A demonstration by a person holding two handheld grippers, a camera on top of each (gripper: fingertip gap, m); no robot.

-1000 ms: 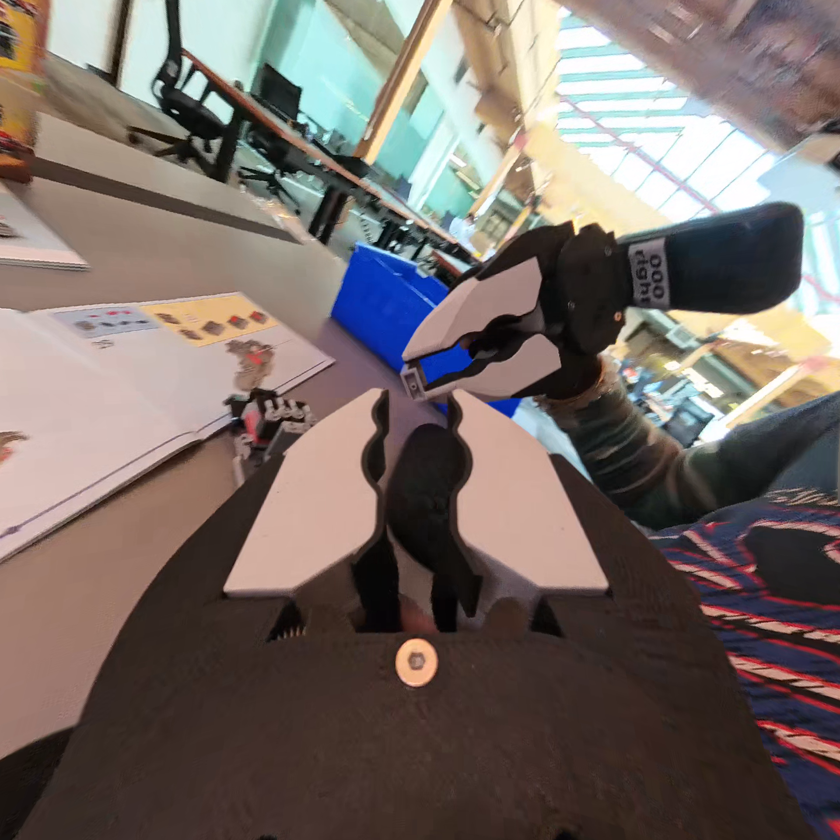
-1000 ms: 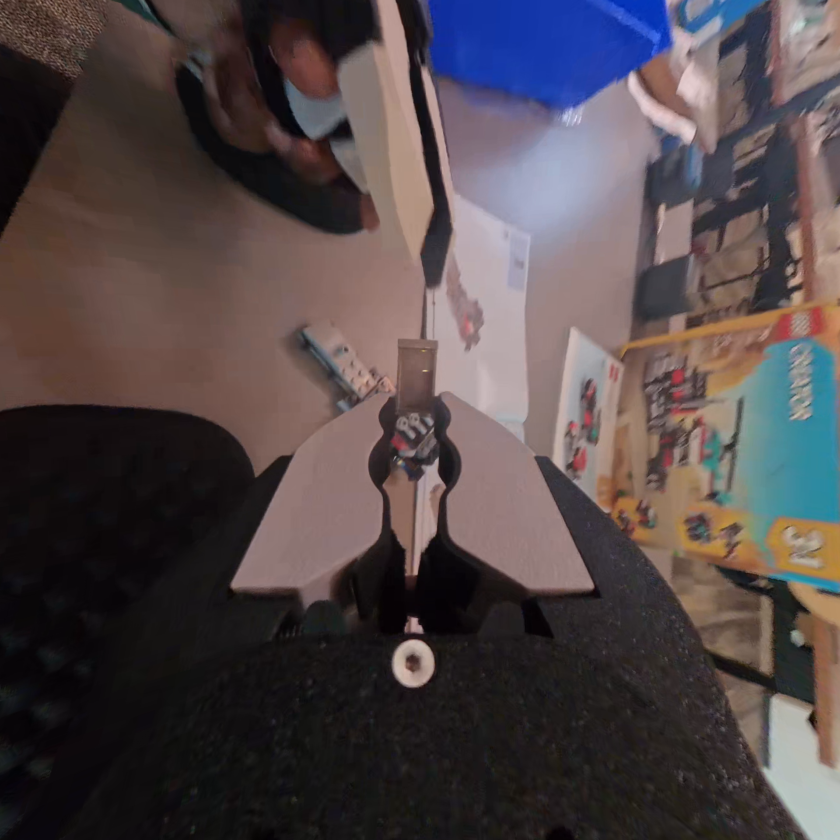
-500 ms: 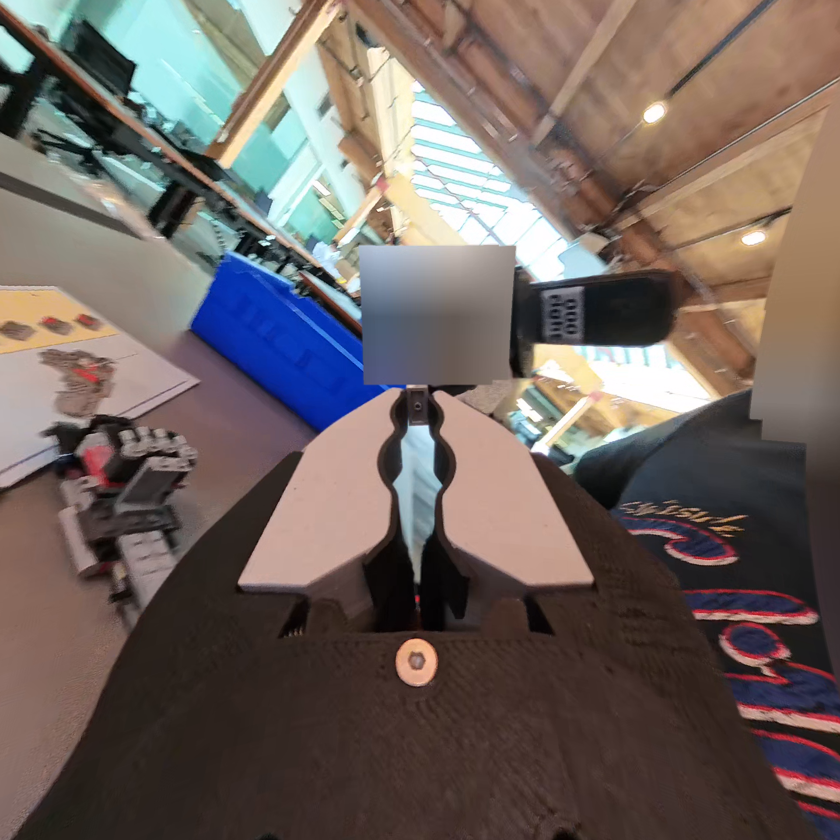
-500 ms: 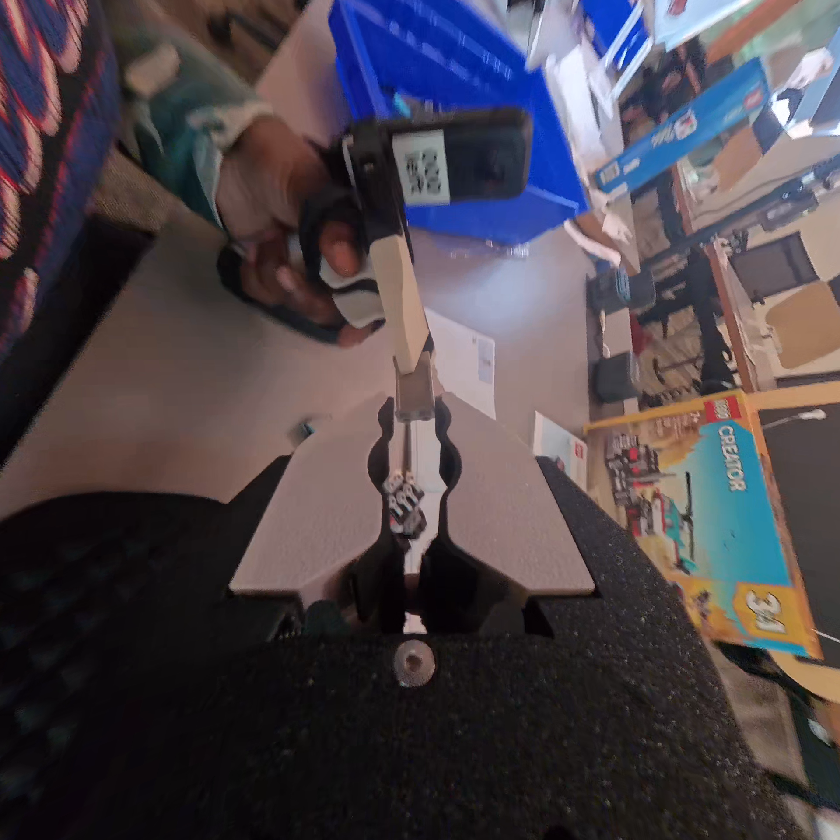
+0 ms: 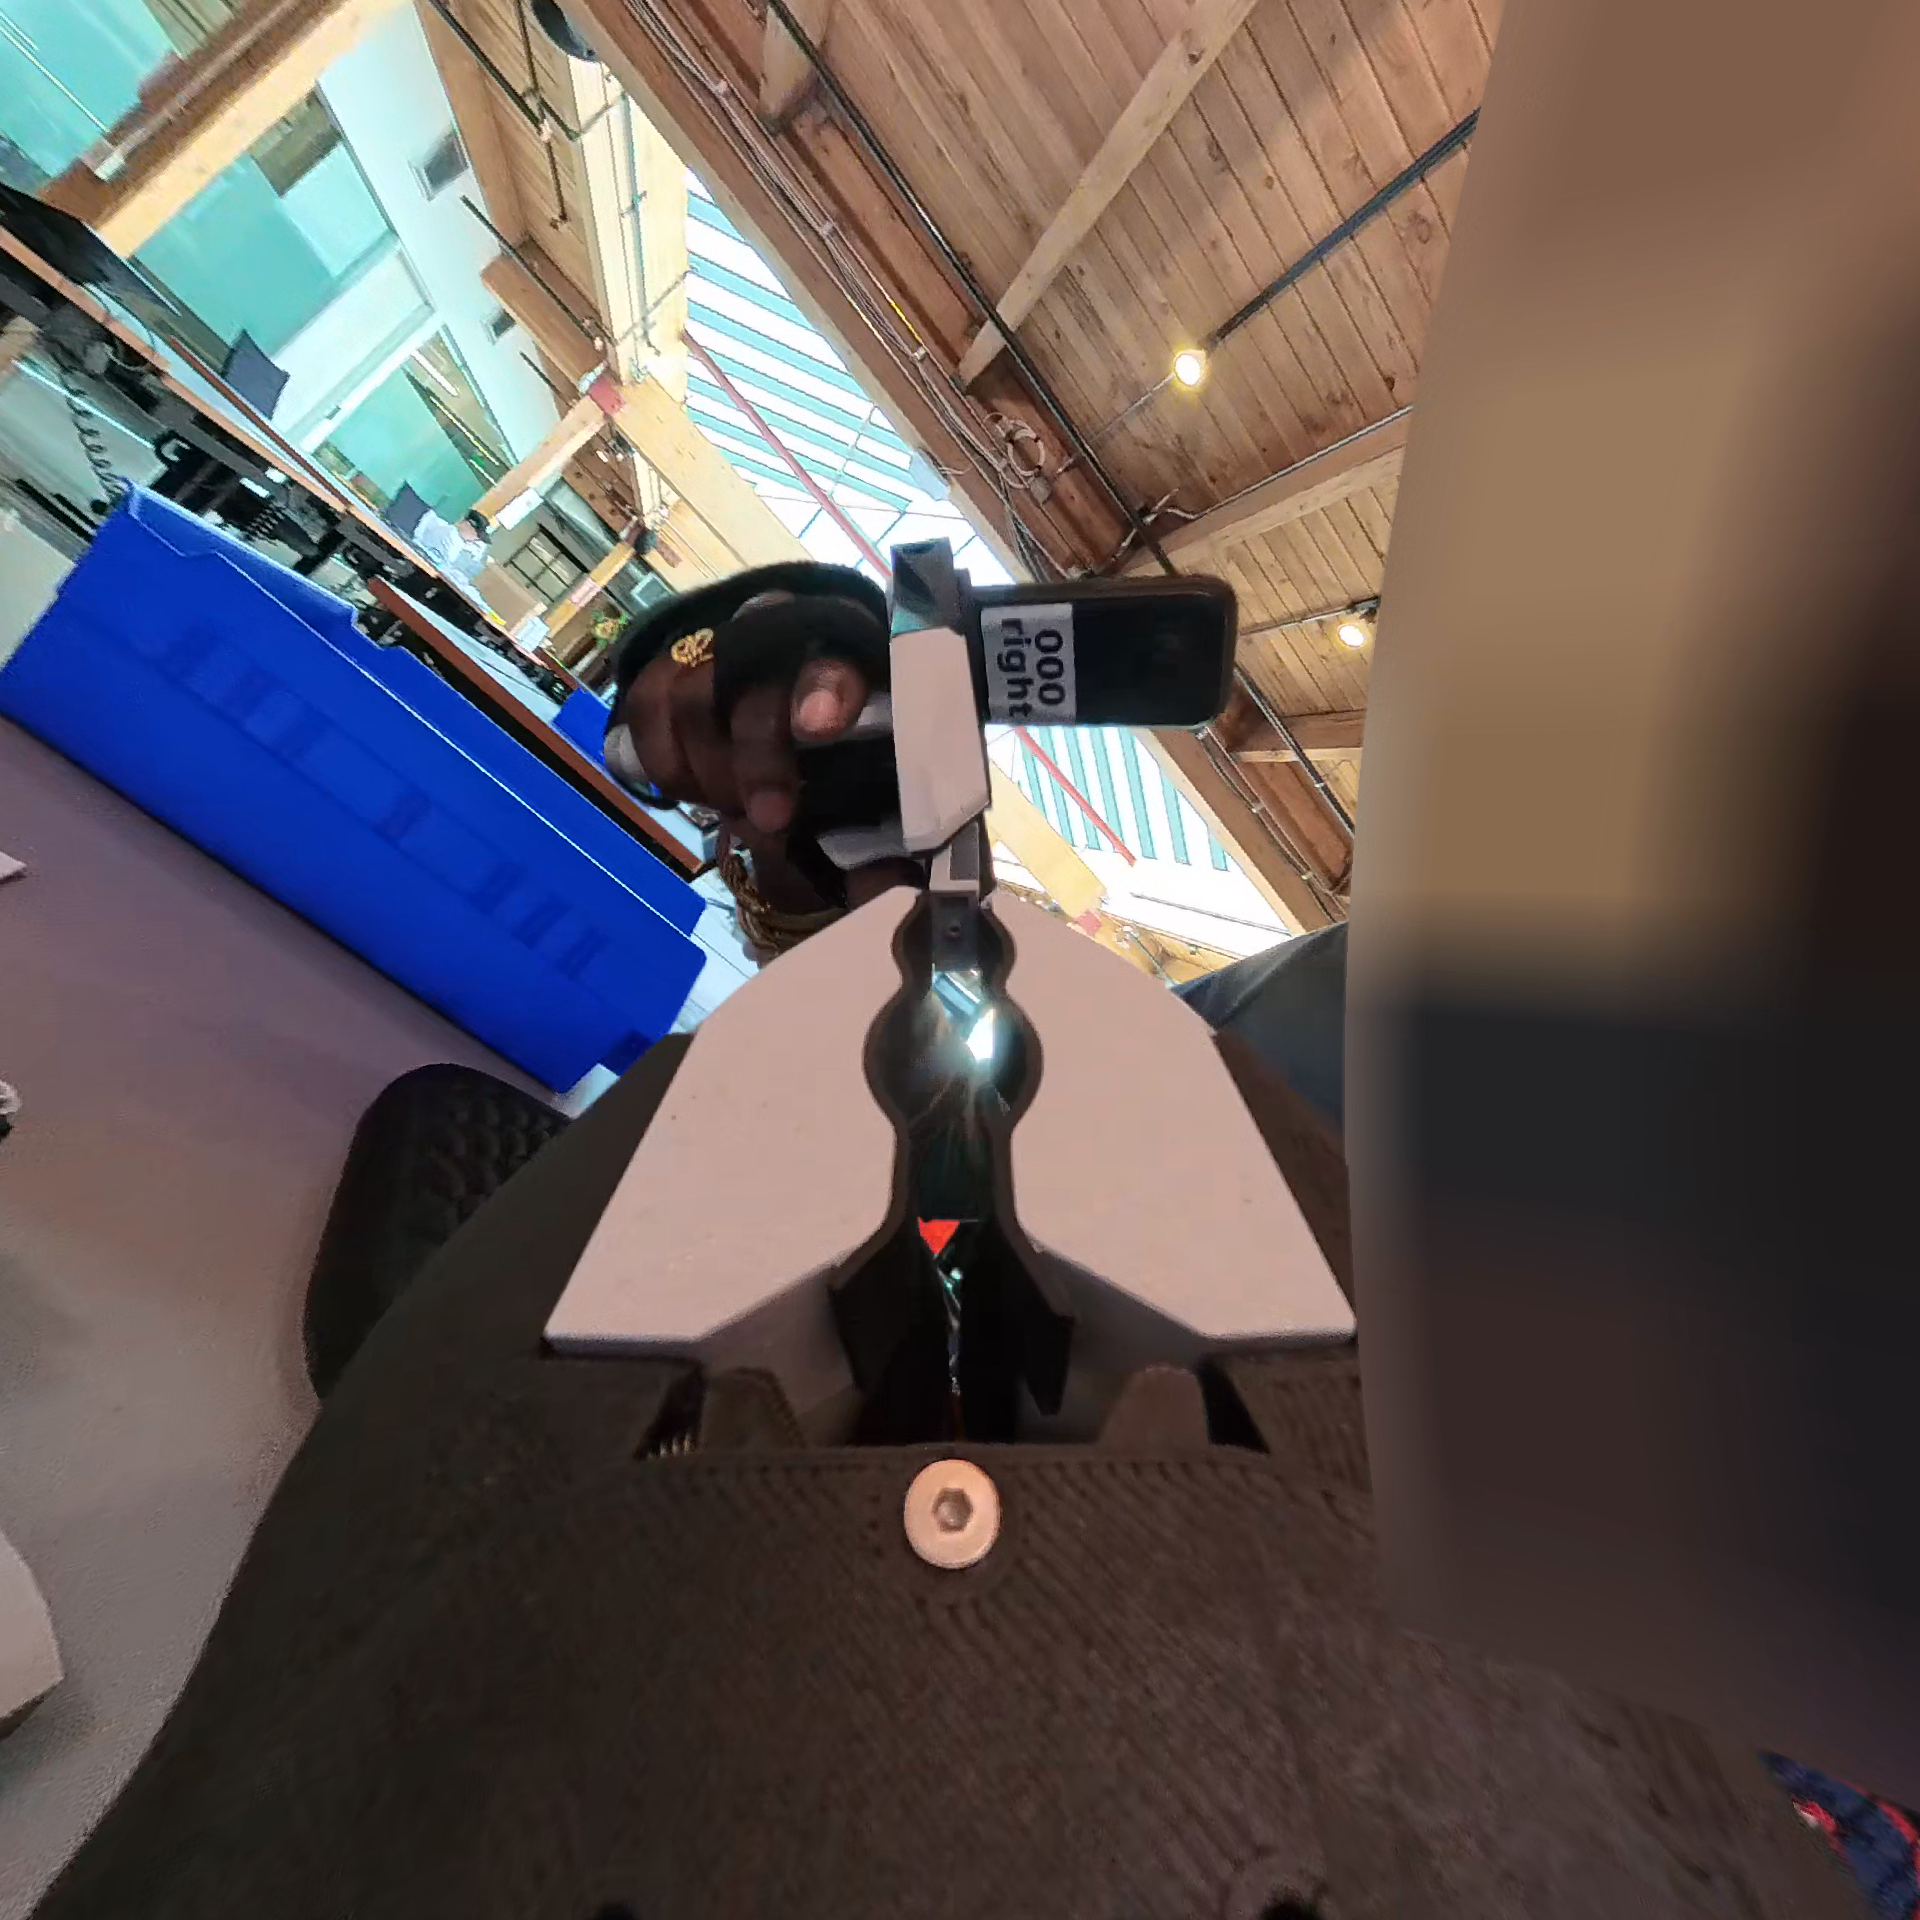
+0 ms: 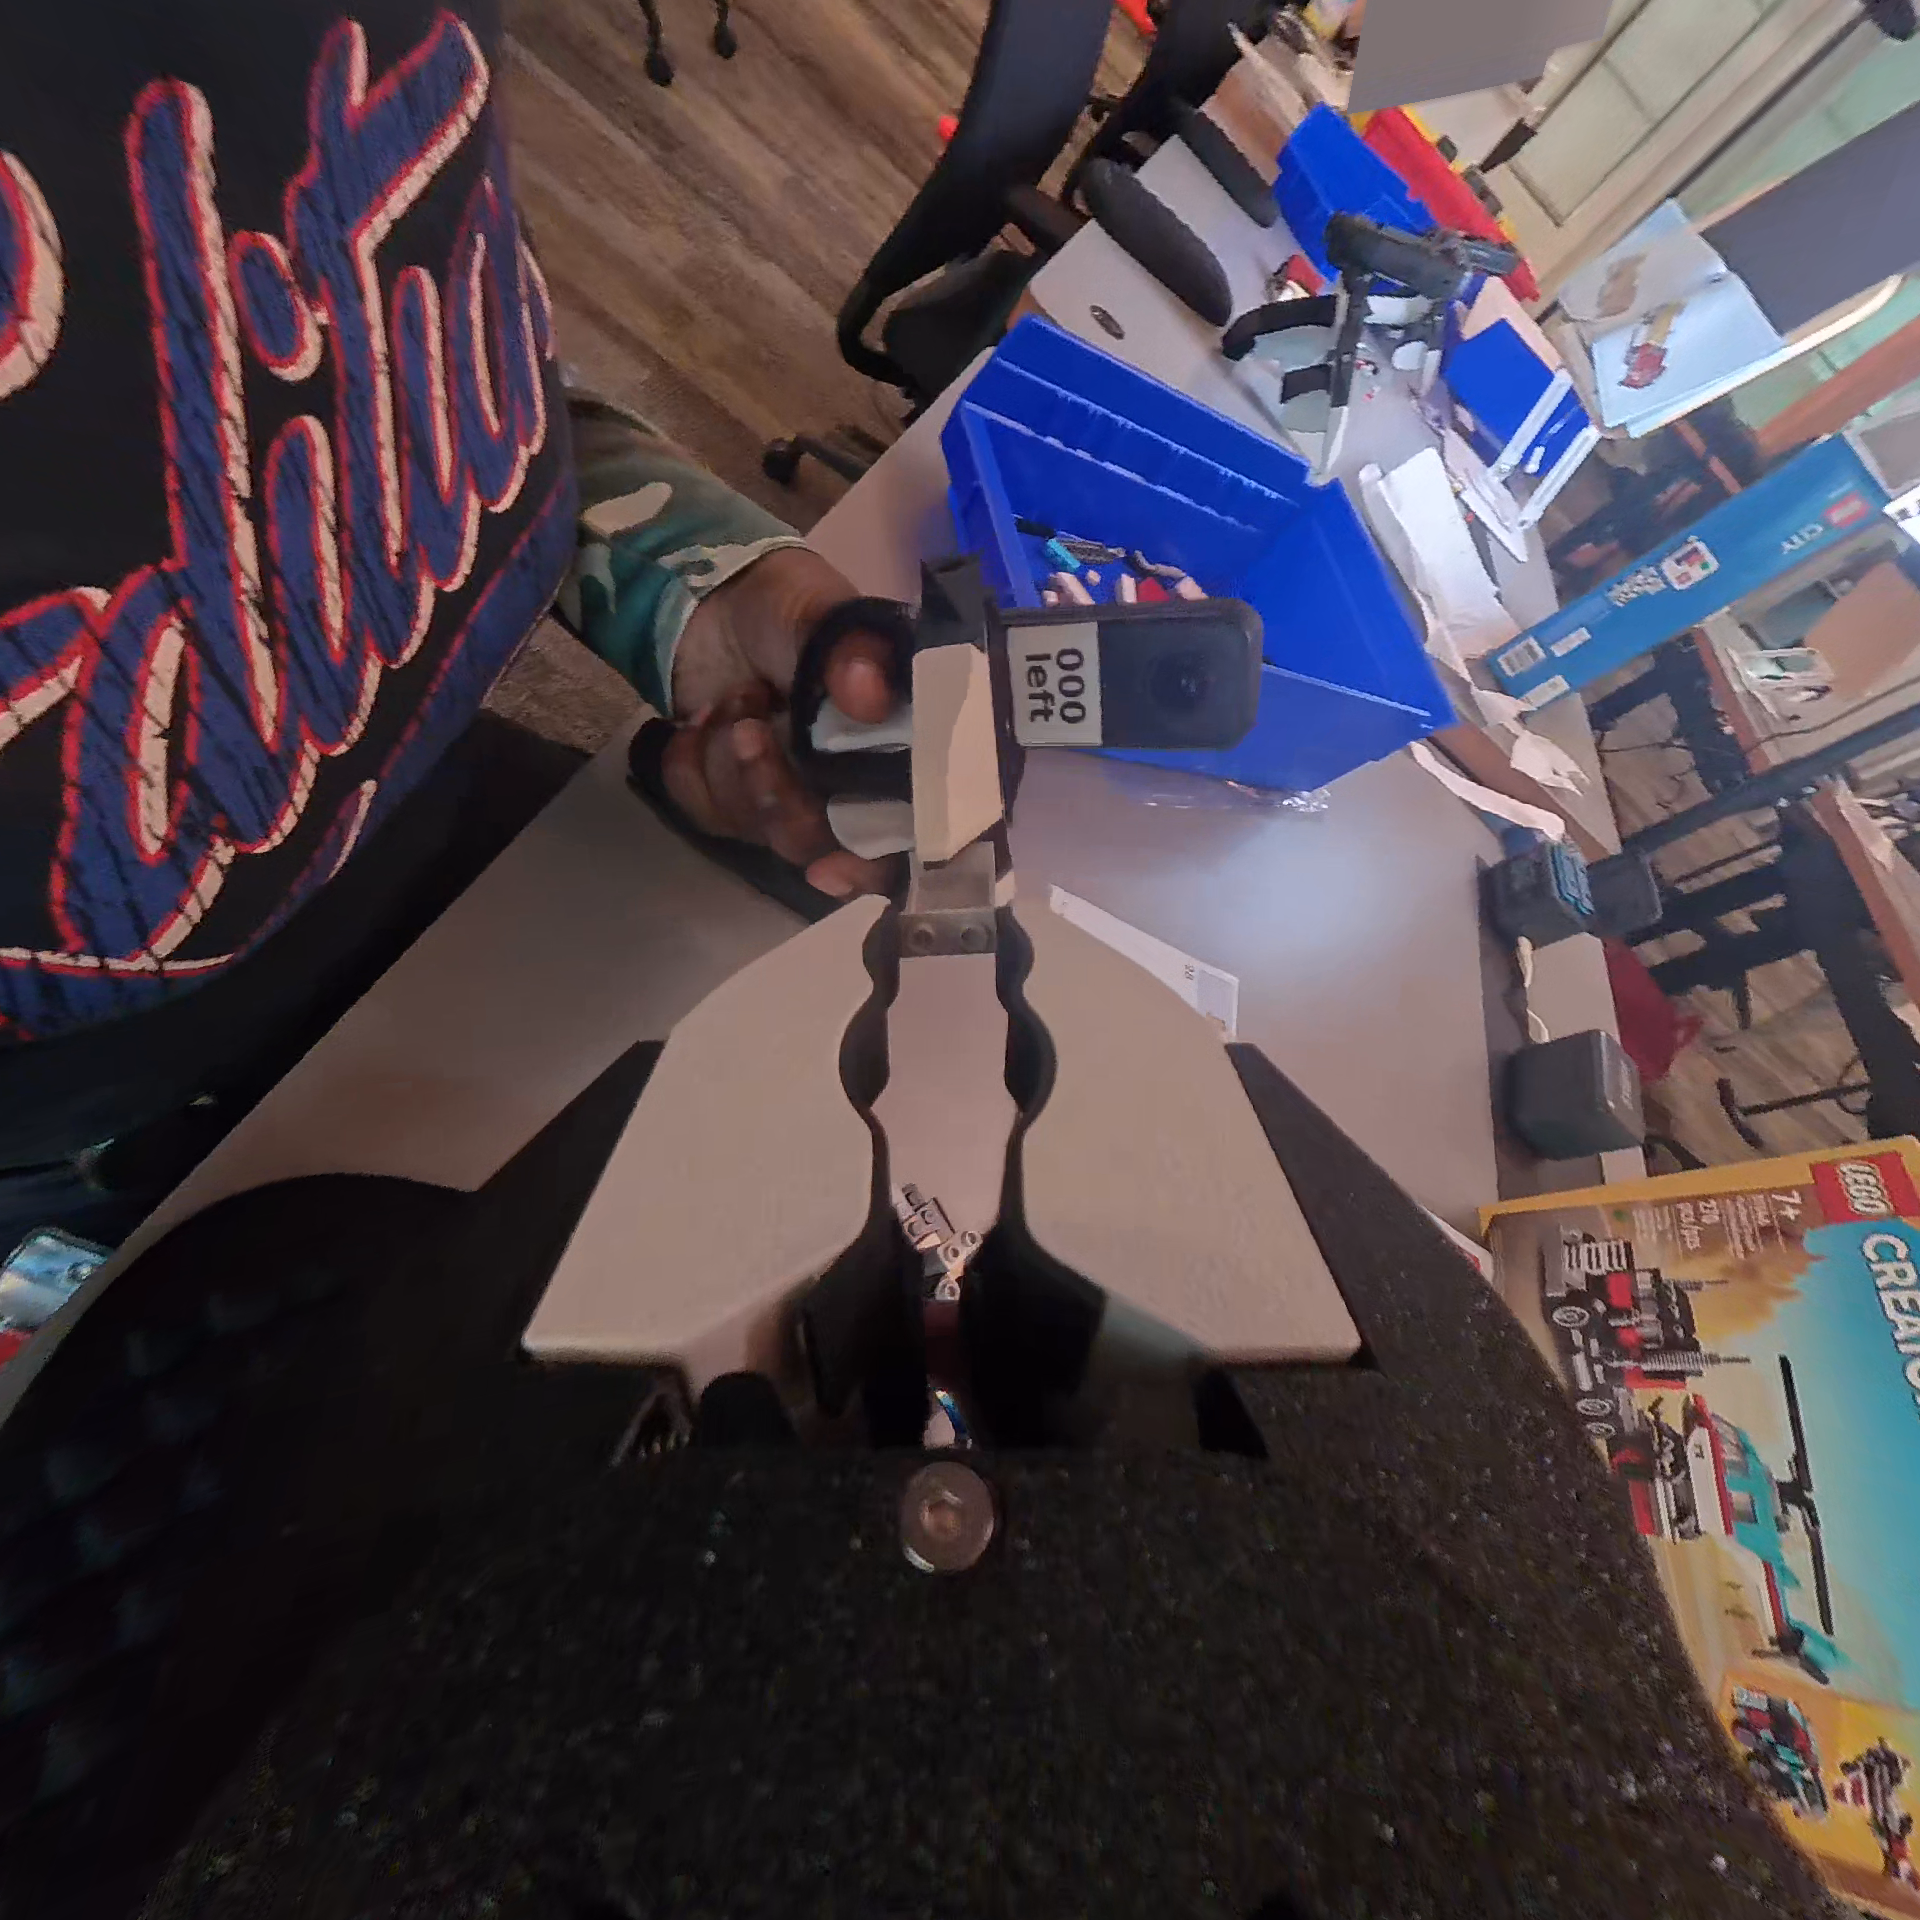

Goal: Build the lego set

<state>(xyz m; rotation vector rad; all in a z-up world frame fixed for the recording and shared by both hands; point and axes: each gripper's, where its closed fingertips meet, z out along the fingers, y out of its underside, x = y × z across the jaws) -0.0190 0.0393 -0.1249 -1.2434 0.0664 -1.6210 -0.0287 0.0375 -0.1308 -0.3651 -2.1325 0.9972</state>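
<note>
My left gripper and right gripper meet tip to tip in the air above the table. A small grey lego piece sits between them, and each gripper is shut on one end of it. It shows as a flat grey piece with two holes in the right wrist view. I cannot tell if it is one piece or two joined. The right gripper and the left gripper each appear edge-on in the other's view. A partly built grey model lies on the table below.
A blue bin holding loose pieces stands on the grey table and also shows in the right wrist view. A lego box lies at the right. An instruction sheet lies behind the fingers. The person's torso is close by. Left and right tips are no more than a few centimetres apart.
The right gripper brought the grey piece to the left gripper. The left gripper tilted upward and closed on it. The two grippers now face each other tip to tip.
</note>
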